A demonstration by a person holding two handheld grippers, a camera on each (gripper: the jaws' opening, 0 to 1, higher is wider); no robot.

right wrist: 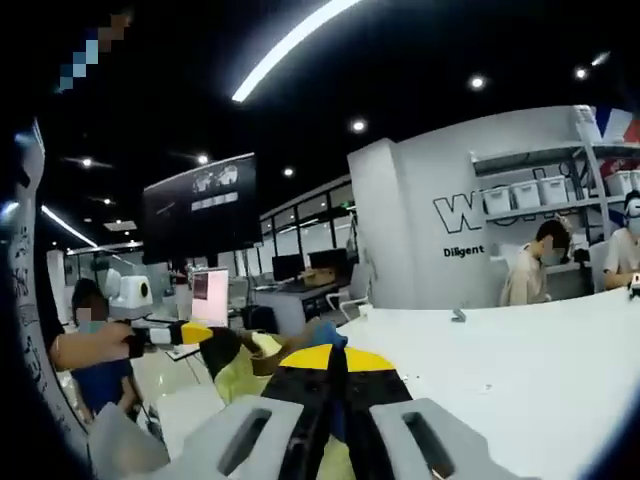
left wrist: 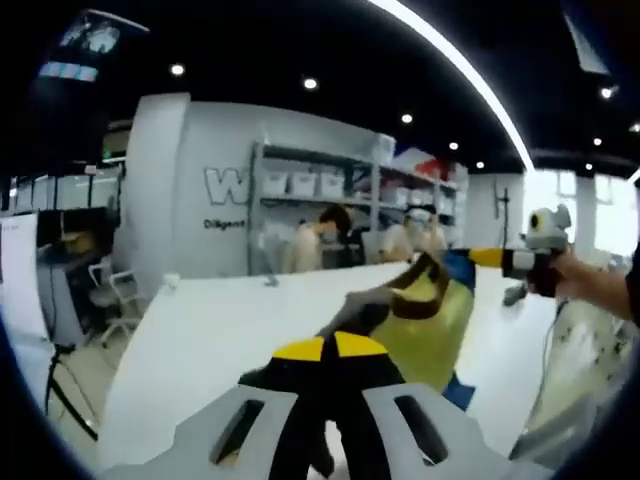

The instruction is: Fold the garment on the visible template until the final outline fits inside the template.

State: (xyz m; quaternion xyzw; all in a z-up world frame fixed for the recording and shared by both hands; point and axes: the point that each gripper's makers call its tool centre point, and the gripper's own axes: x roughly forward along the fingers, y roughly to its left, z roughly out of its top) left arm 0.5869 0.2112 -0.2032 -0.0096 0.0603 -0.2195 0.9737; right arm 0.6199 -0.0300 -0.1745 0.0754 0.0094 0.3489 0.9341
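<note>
Garment is held stretched above white table, clamped by left gripper and right gripper.

The garment, yellow with brown and blue trim, hangs stretched in the air at centre right, above the white desk.

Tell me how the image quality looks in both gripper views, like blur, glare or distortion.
Left gripper view: ceiling light strip bows from fisheye distortion, windows at right blow out, and the garment looks soft. Right gripper view: strip light curves too, the white table is bright, and the garment is blurred.
</note>
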